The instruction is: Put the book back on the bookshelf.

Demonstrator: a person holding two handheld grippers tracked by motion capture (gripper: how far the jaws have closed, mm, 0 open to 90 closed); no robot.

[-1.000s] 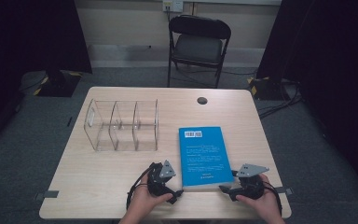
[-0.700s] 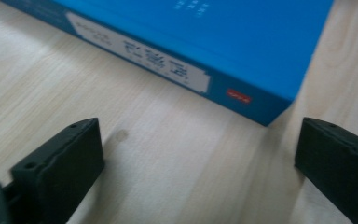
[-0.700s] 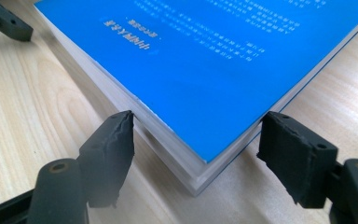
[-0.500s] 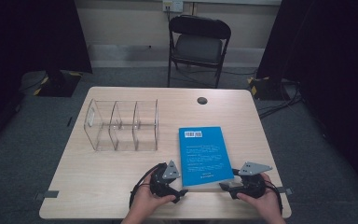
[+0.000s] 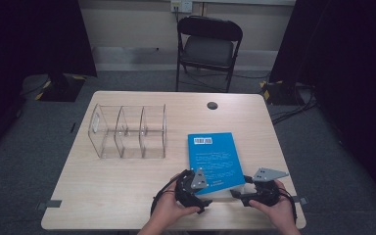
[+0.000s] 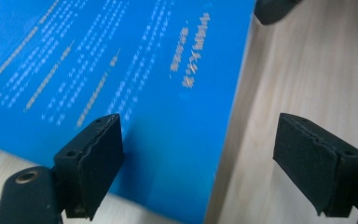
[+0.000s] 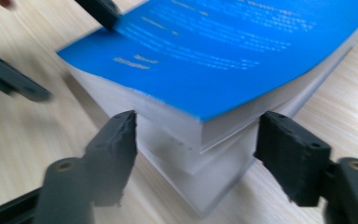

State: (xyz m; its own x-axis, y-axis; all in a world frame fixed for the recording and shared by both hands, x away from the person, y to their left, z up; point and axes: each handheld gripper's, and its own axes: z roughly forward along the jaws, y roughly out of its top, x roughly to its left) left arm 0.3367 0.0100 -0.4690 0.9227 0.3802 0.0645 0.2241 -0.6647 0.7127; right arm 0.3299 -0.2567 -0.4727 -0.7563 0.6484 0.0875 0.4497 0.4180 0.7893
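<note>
Straddling the blue book's (image 5: 214, 159) near corners on the tabletop (image 5: 127, 188), left hand-held gripper (image 6: 200, 161) and right hand-held gripper (image 7: 196, 158) both stand apart, their jaws just shifting, gripping nothing.

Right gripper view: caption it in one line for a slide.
Open right gripper straddles the near corner of a thick blue-covered paperback book on the pale wooden table, its cover lifting.

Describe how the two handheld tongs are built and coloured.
Both the left tongs and the right tongs are black, each topped by a grey three-cornered plate. Black cables trail from them. Their pads are matte black blocks with small screw holes.
</note>
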